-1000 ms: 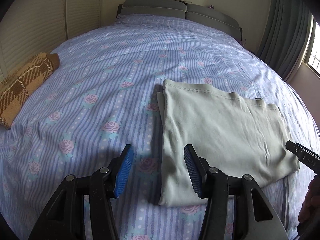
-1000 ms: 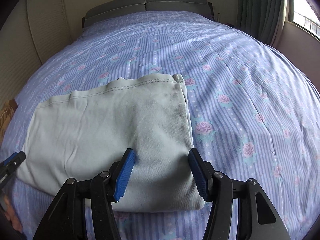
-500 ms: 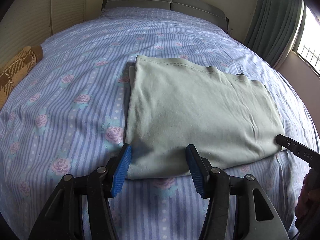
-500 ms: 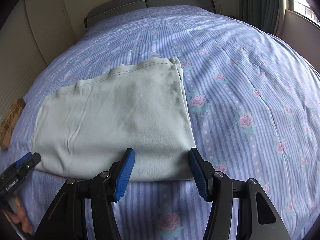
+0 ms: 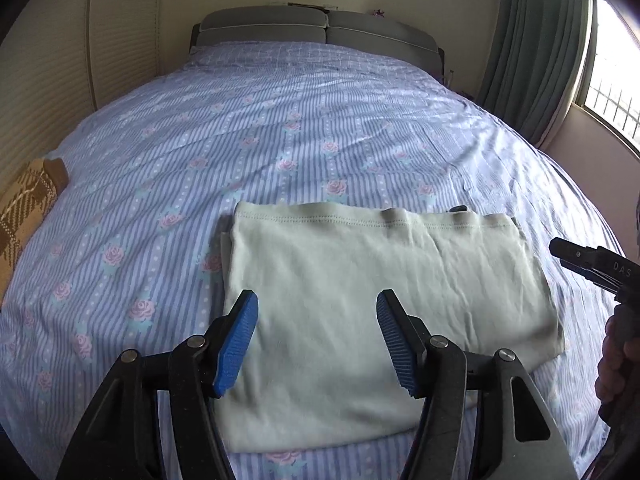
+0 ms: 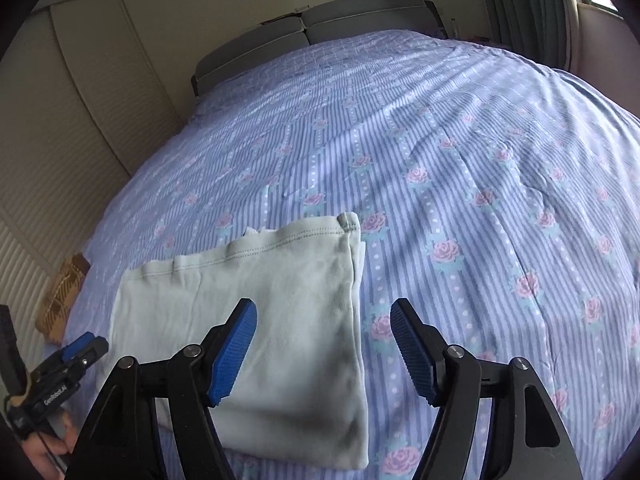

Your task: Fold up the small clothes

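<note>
Item: pale green garment (image 5: 384,300), folded to a flat rectangle, lying on the near part of the bed (image 5: 280,128); stitched hem along its far edge, a second layer showing at the left side; some soft creases, no loose sleeve or corner visible

Setting: bed with blue striped, rose-printed sheet; grey headboard (image 5: 320,28) far; brown checked cloth (image 5: 24,208) at the far left edge; curtain (image 5: 536,40) and window right

Left hand-held gripper (image 5: 316,340): jaws have just been opening, parted above the garment's near left part; pads clear of the cloth, nothing held

Right hand-held gripper (image 6: 322,352): jaws have just been opening, parted wide over the garment's right edge, one pad above cloth, the other above the sheet; nothing held

Step in hand, as judged: a fold appears finished and released

Next move, as judged: either one more fold, calling for both grippers to pinch one edge through all layers and carry it across evenly, or setting the piece aside; the layers may slip apart if only the top one is caught
</note>
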### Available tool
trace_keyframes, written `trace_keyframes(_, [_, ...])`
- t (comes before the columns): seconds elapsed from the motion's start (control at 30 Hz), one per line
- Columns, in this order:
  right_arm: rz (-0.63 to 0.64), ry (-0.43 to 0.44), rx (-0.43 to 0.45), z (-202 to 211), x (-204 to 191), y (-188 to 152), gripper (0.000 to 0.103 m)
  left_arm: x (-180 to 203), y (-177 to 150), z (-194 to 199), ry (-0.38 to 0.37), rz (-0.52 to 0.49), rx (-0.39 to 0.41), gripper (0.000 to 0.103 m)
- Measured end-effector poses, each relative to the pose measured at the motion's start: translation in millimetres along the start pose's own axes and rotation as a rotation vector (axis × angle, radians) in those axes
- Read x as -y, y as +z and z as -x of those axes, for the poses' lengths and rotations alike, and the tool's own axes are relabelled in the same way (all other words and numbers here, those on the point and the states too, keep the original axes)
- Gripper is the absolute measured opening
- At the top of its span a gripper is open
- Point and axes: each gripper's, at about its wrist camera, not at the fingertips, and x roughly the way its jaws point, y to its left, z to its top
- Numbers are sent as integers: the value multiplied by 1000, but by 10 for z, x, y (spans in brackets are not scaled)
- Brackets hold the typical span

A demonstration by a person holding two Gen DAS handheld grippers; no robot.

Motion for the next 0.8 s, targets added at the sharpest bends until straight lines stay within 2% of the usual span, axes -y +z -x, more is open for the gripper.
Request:
trace_keyframes(0.1, [-29,67,-51,-220,149,243,67,122,193,-134,-6,-7,1,61])
trace_keyframes(0.3, [-88,133,-169,-627,322,289,44,256,343,-322,-13,-9,-4,61])
trace_keyframes(0.43, [-138,179,-193,-724,429,249,43,297,355,-416,-8,-28,-17,61])
trace_keyframes(0.57, [-66,176,-221,-764,283,216,31,289,330,-454,-10,-22,-33,61])
trace_keyframes(0.63, [-52,174,-234,-811,233,202,31,277,310,-450,-8,-23,-37,61])
trace_keyframes(0.7, [-85,197,-236,-841,268,201,26,268,299,-437,-7,-26,-41,61])
trace_keyframes(0.77, [-139,234,-244,-843,334,204,12,256,296,-405,-7,-30,-43,61])
trace_keyframes(0.8, [-155,251,-250,-825,362,201,11,246,299,-387,-5,-33,-43,61])
